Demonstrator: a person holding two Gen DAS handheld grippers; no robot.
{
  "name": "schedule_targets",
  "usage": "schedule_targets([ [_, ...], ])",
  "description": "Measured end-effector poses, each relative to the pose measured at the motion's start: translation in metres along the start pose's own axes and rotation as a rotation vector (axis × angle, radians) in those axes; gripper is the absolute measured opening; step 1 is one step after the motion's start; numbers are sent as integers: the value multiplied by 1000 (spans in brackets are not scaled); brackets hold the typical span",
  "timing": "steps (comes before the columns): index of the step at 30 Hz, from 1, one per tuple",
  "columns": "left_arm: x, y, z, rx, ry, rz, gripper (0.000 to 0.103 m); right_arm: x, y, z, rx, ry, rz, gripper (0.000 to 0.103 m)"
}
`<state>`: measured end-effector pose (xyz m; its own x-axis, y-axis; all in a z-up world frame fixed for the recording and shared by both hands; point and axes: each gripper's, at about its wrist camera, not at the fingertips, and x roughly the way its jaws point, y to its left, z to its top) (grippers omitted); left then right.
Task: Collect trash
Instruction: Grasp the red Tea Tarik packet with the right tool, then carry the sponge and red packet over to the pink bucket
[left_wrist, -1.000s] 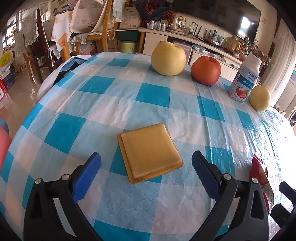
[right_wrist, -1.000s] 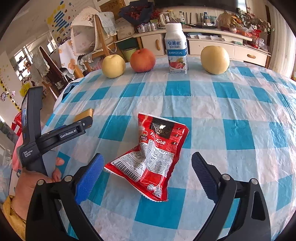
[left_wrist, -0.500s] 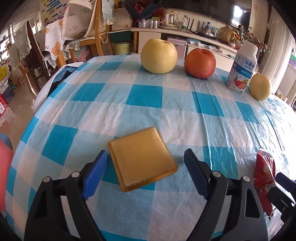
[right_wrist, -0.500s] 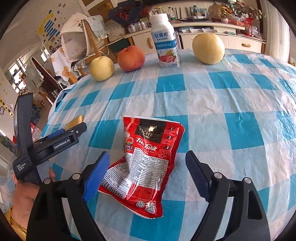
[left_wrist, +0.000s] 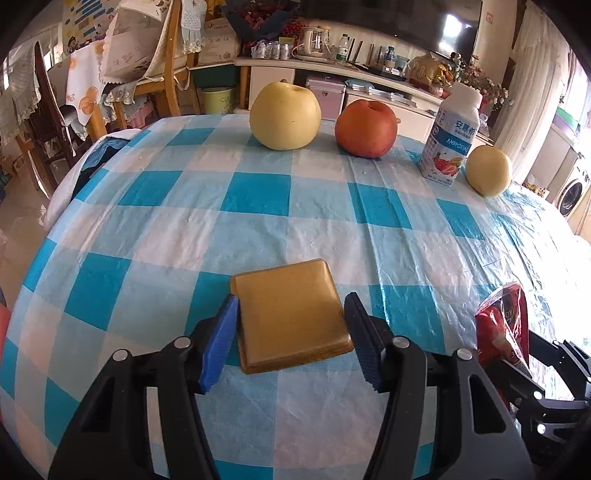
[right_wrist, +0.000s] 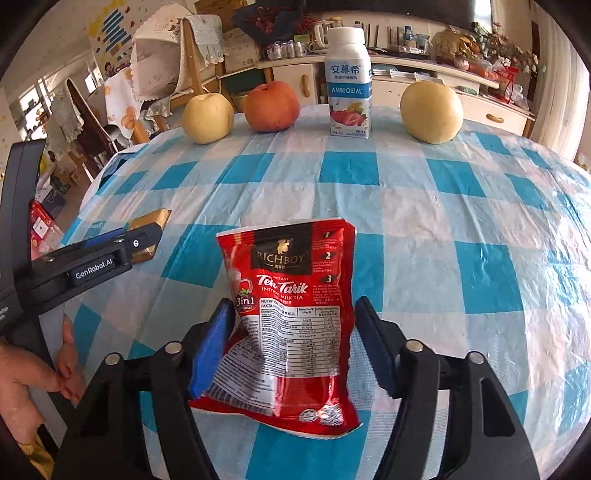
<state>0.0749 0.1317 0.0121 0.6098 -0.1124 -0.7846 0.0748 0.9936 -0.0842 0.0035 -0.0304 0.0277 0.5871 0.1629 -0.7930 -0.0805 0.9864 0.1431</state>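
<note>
We see both hand-held grippers narrower than a second ago. The left hand-held gripper (left_wrist: 290, 332) now brackets the flat golden packet (left_wrist: 291, 314) on the table (left_wrist: 258, 206), pads at its edges. The right hand-held gripper (right_wrist: 295, 347) now pinches the red tea sachet (right_wrist: 291, 317), whose lower part crumples between the pads.

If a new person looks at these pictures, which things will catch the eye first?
First the red tea sachet, lying between the fingers of the right hand-held gripper near the table's front. Next the gold square packet, framed by the left hand-held gripper. Behind stand fruit and a white bottle.
</note>
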Motion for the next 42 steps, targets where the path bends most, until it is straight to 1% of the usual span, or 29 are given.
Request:
schedule_targets([
  [2, -1, -1, -1, 4, -1, -8, 60, 1, 3, -1, -24, -3, -16, 60],
  [10, -8, 0, -3, -5, 2, -76, 59, -1, 0, -1, -6, -14, -1, 54],
  [22, -30, 14, -6, -25, -36, -149, 59, -5, -1, 0, 10, -26, 3, 50],
  [28, -41, 25, -9, -30, -59, -168, 59, -14, 1, 0, 23, -54, 39, 50],
  [33, -50, 38, -13, -45, -73, -176, 59, -21, 13, 0, 9, -78, 87, 50],
  [42, -73, 68, -20, -92, -114, -173, 59, -23, 32, -4, 17, -70, 128, 50],
])
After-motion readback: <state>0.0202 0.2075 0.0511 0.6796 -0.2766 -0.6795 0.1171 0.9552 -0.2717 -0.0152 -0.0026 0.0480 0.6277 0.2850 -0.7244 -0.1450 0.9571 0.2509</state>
